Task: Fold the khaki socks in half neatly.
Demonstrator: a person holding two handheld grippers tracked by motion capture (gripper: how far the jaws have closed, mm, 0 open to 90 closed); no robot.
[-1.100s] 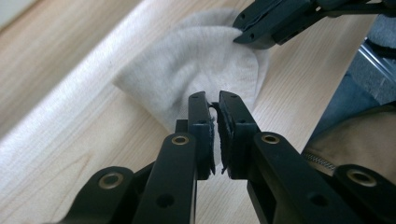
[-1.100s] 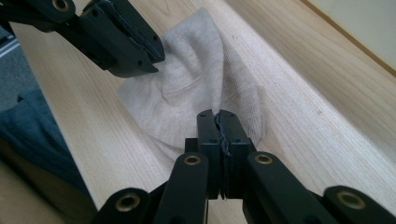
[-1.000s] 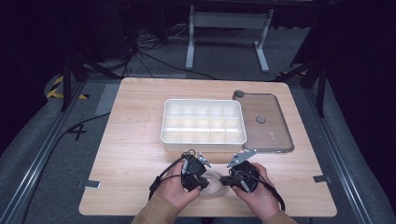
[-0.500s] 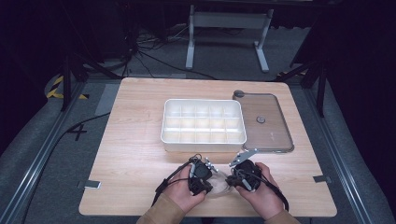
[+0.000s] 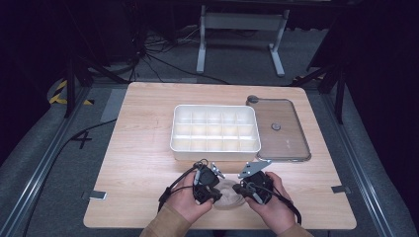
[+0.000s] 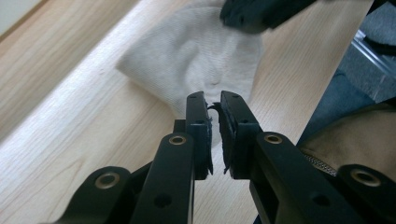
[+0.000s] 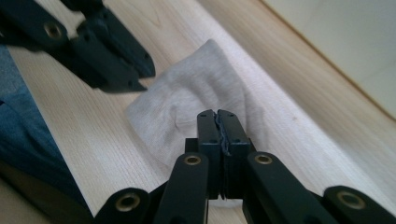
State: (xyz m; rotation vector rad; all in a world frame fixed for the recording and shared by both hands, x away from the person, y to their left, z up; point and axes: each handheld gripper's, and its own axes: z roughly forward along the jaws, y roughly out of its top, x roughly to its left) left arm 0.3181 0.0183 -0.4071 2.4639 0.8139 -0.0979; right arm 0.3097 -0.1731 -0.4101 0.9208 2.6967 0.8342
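Note:
A small white cloth (image 5: pixel 228 196) lies crumpled on the wooden table (image 5: pixel 143 163) near its front edge. My left gripper (image 5: pixel 216 194) comes at it from the left. In the left gripper view its jaws (image 6: pixel 214 100) stand almost together, pinching the cloth's (image 6: pixel 201 56) near edge. My right gripper (image 5: pixel 241 190) meets the cloth from the right. Its jaws (image 7: pixel 217 114) have just been closing and now press tight on a fold of the cloth (image 7: pixel 187 93). Each gripper view also shows the other gripper's tips at the far side of the cloth.
A white tray (image 5: pixel 215 147) divided into several compartments sits behind the hands at mid-table. Its clear lid (image 5: pixel 289 143) with a small knob lies flat to its right. The table's front edge is just below the hands, with the person's sleeves (image 5: pixel 165 224) over it.

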